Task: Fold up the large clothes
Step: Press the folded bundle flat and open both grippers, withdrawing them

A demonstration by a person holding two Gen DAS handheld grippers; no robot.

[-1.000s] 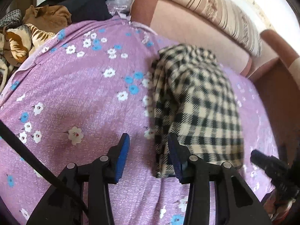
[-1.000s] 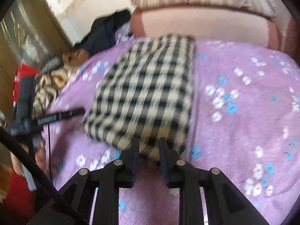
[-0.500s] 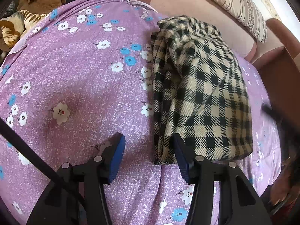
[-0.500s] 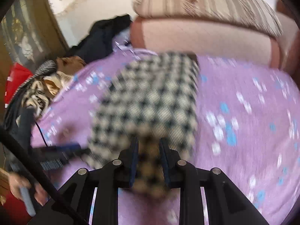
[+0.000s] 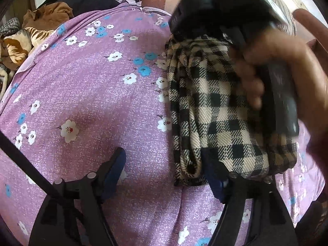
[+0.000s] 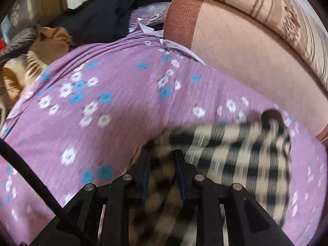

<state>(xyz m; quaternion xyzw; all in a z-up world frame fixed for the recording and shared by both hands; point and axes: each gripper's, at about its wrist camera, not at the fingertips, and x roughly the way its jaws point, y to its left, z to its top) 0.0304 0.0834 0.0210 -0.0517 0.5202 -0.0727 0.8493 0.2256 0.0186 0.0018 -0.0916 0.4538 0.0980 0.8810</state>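
Note:
A folded black-and-cream checked cloth (image 5: 215, 112) lies on the purple flowered sheet (image 5: 92, 92). My left gripper (image 5: 164, 164) hovers at its near left corner with its jaws opening. The cloth's near edge lies between the blue pads (image 5: 114, 164), which do not press on it. My right gripper (image 6: 163, 160) is shut on a bunched edge of the checked cloth (image 6: 246, 153), blurred by motion. In the left wrist view the hand (image 5: 287, 71) holding that gripper crosses above the cloth and hides its far right part.
A pink sofa backrest (image 6: 235, 51) with a striped cushion (image 6: 266, 6) borders the sheet at the back. A dark garment (image 6: 123, 10) and a heap of brown and patterned clothes (image 5: 30, 37) lie at the back left.
The left jaws have spread wider and sunk a little at the cloth's near corner. The right gripper has swept fast to the left with the cloth's edge, and its hand now crosses over the cloth.

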